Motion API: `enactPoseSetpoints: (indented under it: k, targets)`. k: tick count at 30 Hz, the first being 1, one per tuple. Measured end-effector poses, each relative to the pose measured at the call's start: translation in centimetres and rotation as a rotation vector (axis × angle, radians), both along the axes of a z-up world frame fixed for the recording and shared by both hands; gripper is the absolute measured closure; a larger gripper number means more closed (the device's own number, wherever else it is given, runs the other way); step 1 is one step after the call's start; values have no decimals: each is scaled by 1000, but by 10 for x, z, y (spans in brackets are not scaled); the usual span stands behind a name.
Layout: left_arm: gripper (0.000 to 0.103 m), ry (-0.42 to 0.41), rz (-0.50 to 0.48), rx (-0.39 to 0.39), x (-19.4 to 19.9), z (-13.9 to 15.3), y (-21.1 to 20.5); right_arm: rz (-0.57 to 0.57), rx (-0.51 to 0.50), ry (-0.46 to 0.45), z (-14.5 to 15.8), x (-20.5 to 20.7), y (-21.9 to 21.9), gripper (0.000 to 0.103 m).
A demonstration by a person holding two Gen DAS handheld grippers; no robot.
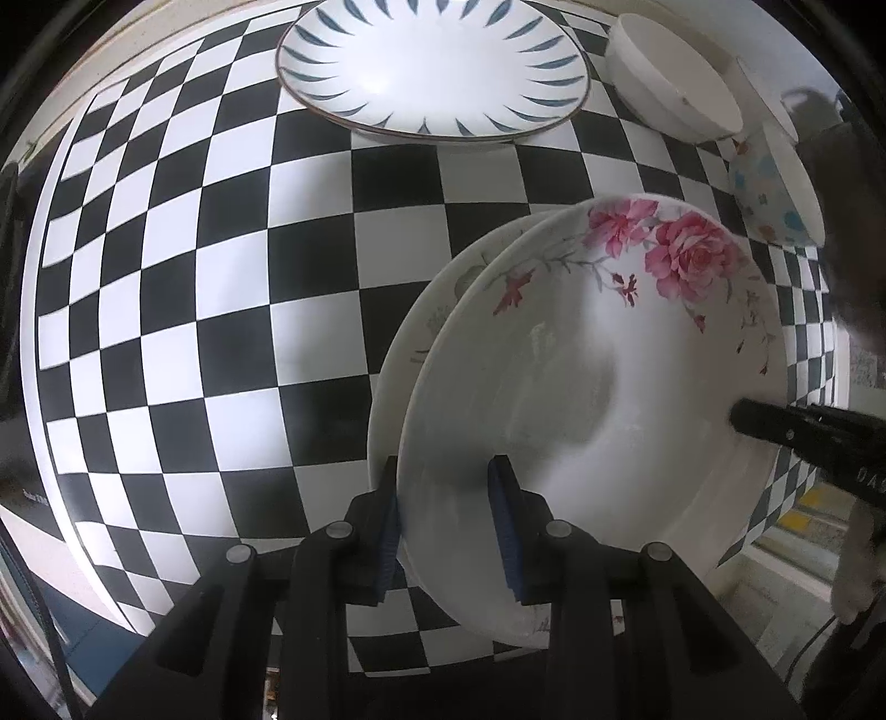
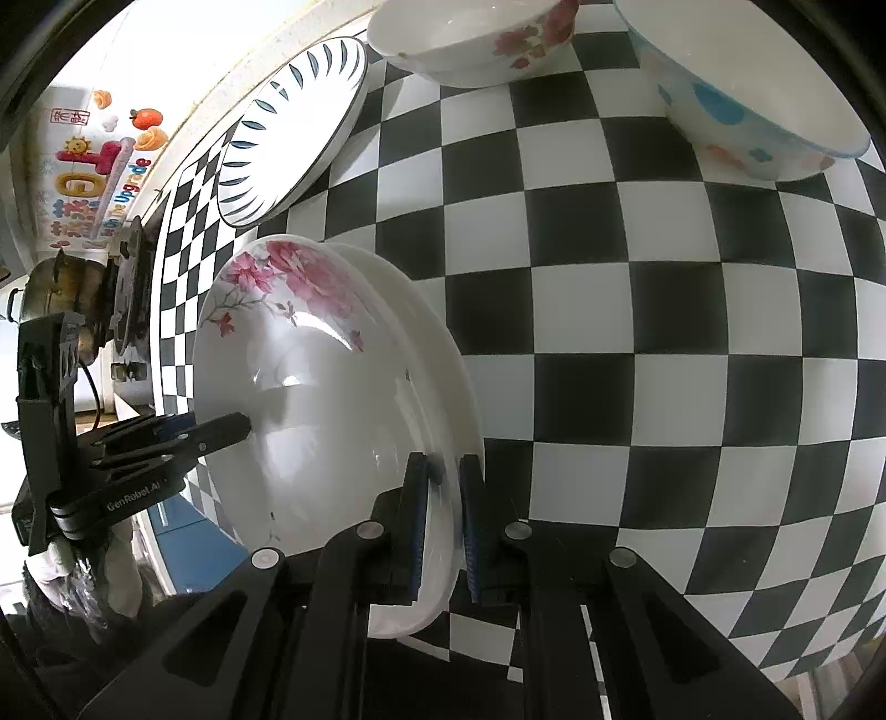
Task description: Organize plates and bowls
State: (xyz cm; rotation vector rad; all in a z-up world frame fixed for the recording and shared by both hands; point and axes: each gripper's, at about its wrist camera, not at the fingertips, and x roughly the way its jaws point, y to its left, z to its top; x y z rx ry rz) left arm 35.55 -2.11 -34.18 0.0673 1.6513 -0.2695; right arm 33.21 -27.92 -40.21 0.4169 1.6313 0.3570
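Note:
A white plate with pink flowers point(image 1: 598, 354) point(image 2: 310, 376) lies stacked on a second white plate point(image 1: 421, 332) point(image 2: 421, 332) that sticks out from under it, over the black-and-white checked table point(image 1: 221, 277). My left gripper point(image 1: 448, 520) is shut on the flowered plate's near rim, one pad inside and one outside. In the right wrist view the left gripper point(image 2: 221, 429) shows at the plate's left rim. My right gripper point(image 2: 443, 526) is shut on the opposite rim, and its finger point(image 1: 747, 421) reaches in from the right. Whether the stack touches the table I cannot tell.
A blue-petal plate point(image 1: 432, 61) point(image 2: 293, 127) lies at the table's far side. A white bowl point(image 1: 675, 83), a blue-dotted bowl point(image 1: 775, 188) point(image 2: 747, 99) and a pink-flowered bowl point(image 2: 470, 39) stand near it. A stove with a pot point(image 2: 55, 288) sits beyond the table's edge.

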Motion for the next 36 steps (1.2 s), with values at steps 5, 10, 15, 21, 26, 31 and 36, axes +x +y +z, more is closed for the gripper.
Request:
enactPoseSetpoints:
  k: [5, 10, 15, 21, 26, 31, 36]
  targets:
    - [75, 8, -60, 44, -1, -2, -12, 1, -4, 6, 0, 2, 1, 89]
    - [76, 0, -87, 69, 0, -1, -22, 1, -12, 25, 0, 3, 0, 87]
    - [76, 4, -93, 77, 2, -1, -29, 18, -28, 29, 0, 4, 2, 87]
    - [75, -6, -74, 70, -4, 2, -20, 41, -83, 40, 0, 3, 7, 81]
    - [75, -29, -27, 71, -5, 12, -6, 34, -83, 38, 5, 3, 6, 80]
    - [75, -96, 65, 29, 1, 42, 13, -1, -98, 9, 21, 9, 0, 80]
    - [73, -174, 162, -9, 32, 70, 34, -22, -48, -55, 56, 32, 4, 76]
